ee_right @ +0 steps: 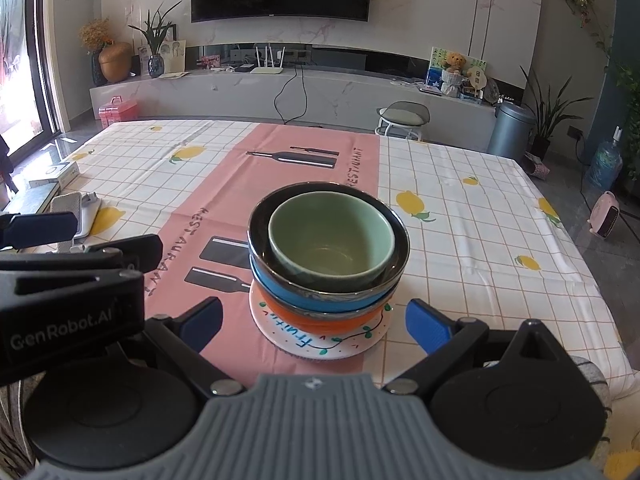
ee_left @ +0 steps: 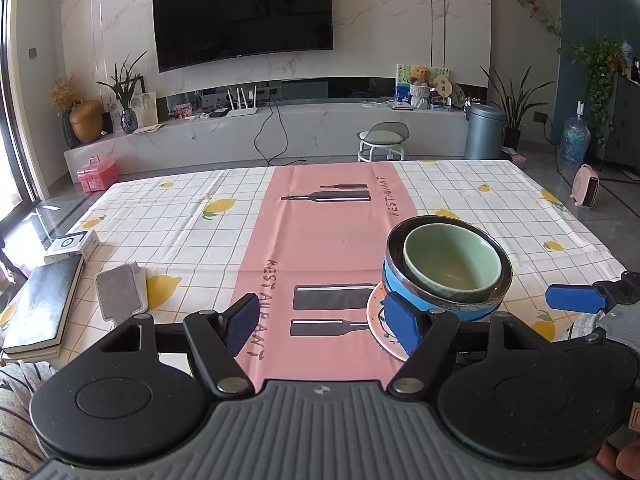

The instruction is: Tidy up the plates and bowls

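Note:
A stack stands on the table: a white patterned plate (ee_right: pixel 320 344) at the bottom, an orange bowl (ee_right: pixel 320 318), a blue bowl (ee_right: pixel 308 296) with a dark metal rim, and a green bowl (ee_right: pixel 330 240) nested on top. The stack also shows in the left wrist view, with the green bowl (ee_left: pixel 452 260), blue bowl (ee_left: pixel 452 308) and plate (ee_left: pixel 378 320). My right gripper (ee_right: pixel 314 322) is open, just in front of the stack, empty. My left gripper (ee_left: pixel 324 326) is open and empty, left of the stack, its right finger (ee_left: pixel 402 326) close to the plate.
The table has a lemon-check cloth with a pink runner (ee_left: pixel 332 240). At its left edge lie a dark book (ee_left: pixel 44 308), a small white box (ee_left: pixel 72 244) and a grey pad (ee_left: pixel 120 290). A stool (ee_left: pixel 382 138) stands beyond the far edge.

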Tool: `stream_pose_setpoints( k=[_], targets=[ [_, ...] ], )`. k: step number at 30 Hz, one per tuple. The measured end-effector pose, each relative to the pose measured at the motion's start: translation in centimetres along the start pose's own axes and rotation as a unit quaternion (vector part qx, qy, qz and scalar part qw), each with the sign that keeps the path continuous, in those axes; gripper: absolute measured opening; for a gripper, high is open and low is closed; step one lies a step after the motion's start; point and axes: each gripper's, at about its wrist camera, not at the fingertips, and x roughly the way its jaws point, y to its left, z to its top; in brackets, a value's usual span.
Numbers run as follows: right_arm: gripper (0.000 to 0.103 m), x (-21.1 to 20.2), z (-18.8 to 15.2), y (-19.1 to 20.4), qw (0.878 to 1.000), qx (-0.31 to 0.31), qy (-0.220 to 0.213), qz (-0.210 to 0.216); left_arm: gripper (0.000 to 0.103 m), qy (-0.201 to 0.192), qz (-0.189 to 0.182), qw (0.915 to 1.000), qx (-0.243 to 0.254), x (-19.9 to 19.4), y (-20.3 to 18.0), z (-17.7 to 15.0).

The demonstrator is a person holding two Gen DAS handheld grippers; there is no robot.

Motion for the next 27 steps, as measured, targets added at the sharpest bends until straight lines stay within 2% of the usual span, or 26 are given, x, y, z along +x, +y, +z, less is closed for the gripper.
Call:
stream_pose_setpoints(
  k=[27],
  targets=[
    [0.096,0.33,-0.03,0.37,1.000,-0.011,0.006,0.002,0.084,0.007,-0.002,1.0000,0.000,0.38,0.41,-0.26]
  ],
)
